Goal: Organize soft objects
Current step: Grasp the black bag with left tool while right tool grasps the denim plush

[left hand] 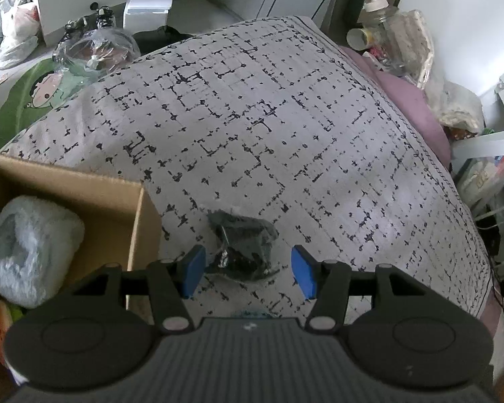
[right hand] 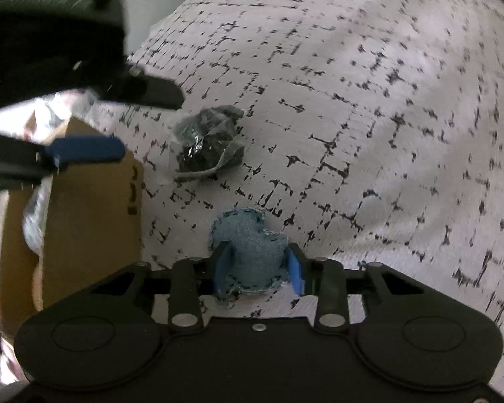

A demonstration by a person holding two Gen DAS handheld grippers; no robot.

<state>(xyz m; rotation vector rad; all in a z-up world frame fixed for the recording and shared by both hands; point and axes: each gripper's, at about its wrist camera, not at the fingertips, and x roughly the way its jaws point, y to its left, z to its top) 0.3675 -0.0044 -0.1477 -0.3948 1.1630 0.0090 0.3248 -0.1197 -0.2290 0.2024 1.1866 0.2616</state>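
The right gripper is pinched on the denim toy, lying on the bedspread. The left gripper is spread around the black bundle; the pads should be closed squarely before lifting toward the cardboard box at nine o'clock.

No words, brands or numbers can be read in either view. The nearest thing to lettering is a column of dark printed marks on the outer side of the cardboard box, at the left of the right wrist view, but it is too blurred to make out. At the left edge of the left wrist view a green cloth carries a cartoon drawing, with no legible writing on it.
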